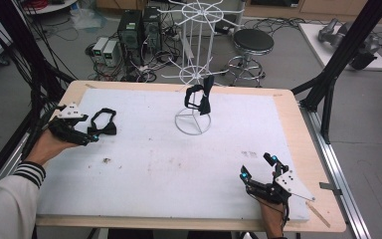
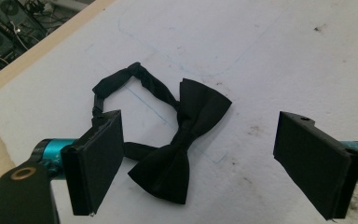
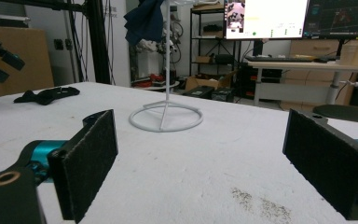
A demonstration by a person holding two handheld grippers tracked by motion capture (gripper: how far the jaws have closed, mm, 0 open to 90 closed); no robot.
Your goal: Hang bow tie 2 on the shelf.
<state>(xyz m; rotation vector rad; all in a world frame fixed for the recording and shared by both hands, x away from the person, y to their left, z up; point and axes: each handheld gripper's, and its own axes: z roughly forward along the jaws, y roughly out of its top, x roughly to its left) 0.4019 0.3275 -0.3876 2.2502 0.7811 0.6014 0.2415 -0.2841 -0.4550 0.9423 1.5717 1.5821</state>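
A black bow tie (image 1: 103,124) (image 2: 177,140) with its strap looped lies flat on the white table cover at the left. My left gripper (image 1: 92,136) (image 2: 198,158) hovers just in front of it, open, with the bow between the jaws but untouched. A second black bow tie (image 1: 201,97) (image 3: 144,18) hangs on the white wire rack (image 1: 195,64) (image 3: 167,112) near the table's far middle. My right gripper (image 1: 257,166) (image 3: 200,163) rests open near the front right, pointed toward the rack, with nothing between its jaws.
The white cover (image 1: 169,159) lies on a wooden table (image 1: 303,149). Black frame posts (image 1: 343,50) stand at the right and cables at the left. A stool (image 1: 252,42) and computers (image 1: 138,30) sit on the floor beyond the far edge.
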